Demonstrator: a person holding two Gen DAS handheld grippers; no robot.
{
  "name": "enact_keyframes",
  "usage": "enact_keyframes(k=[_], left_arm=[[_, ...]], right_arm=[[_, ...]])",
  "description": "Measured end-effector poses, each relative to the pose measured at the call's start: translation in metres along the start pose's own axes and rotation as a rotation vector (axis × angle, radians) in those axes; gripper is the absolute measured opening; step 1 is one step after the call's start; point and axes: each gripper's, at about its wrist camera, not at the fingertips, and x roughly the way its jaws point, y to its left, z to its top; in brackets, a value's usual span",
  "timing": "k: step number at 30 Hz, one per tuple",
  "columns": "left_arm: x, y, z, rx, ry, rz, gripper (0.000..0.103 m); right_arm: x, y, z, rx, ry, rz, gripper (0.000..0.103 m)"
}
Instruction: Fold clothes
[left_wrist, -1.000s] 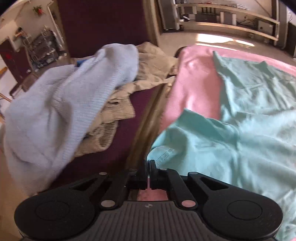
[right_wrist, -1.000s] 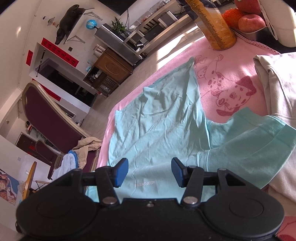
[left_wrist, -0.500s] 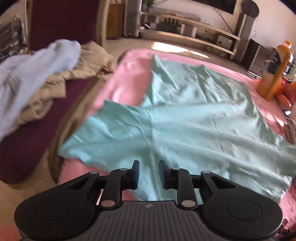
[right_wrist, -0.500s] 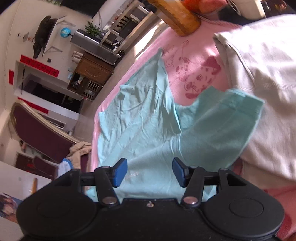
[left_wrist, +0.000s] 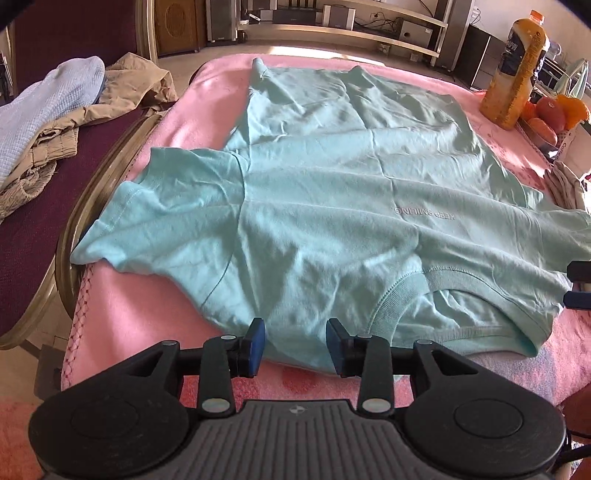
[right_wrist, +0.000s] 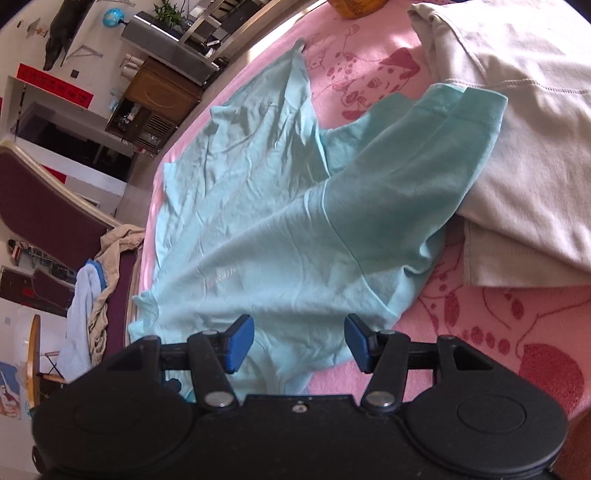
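Left gripper (left_wrist: 295, 341) jaws opening, right gripper (right_wrist: 299, 341) jaws apart, both empty over tee (left_wrist: 332, 192).

A table (left_wrist: 122, 354) in a pink dog-print cover is carrying a mint t-shirt (left_wrist: 332, 192) lying flat at its middle, a cream garment (right_wrist: 517, 129) lying at the right, and a juice bottle (left_wrist: 517, 70) standing far right.

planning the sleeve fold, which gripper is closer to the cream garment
Right. The right gripper hovers over the shirt shoulder beside the cream garment; the left gripper, jaws opening, is across the collar.
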Motion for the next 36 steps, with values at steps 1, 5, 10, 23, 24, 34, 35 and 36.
enact_keyframes(k=[1, 5, 10, 23, 24, 34, 35, 36], left_arm=[[-0.002, 0.0, -0.002, -0.004, 0.001, 0.007, 0.037], [-0.012, 0.023, -0.005, -0.169, -0.013, 0.015, 0.037], [-0.007, 0.06, -0.003, -0.413, 0.024, -0.074, 0.036], [0.007, 0.058, 0.01, -0.422, 0.001, -0.064, 0.038], [0.007, 0.057, 0.011, -0.413, -0.003, -0.062, 0.038], [0.002, 0.024, 0.012, -0.123, -0.048, 0.054, 0.0], [-0.002, 0.024, 0.011, -0.121, -0.043, 0.056, 0.0], [-0.01, 0.025, 0.009, -0.122, -0.046, 0.056, 0.0]], right_arm=[[-0.002, -0.001, -0.005, 0.005, -0.002, -0.002, 0.053], [-0.012, -0.009, -0.019, 0.031, -0.034, -0.013, 0.052], [-0.011, -0.014, -0.022, 0.076, -0.021, 0.057, 0.039], [0.008, -0.028, -0.025, 0.21, 0.056, 0.099, 0.034], [0.013, -0.028, -0.025, 0.22, 0.067, 0.111, 0.031], [0.027, 0.021, -0.043, -0.097, -0.009, -0.076, 0.002], [0.02, 0.025, -0.044, -0.116, -0.028, -0.078, 0.002], [0.012, 0.029, -0.046, -0.135, -0.047, -0.08, 0.002]])
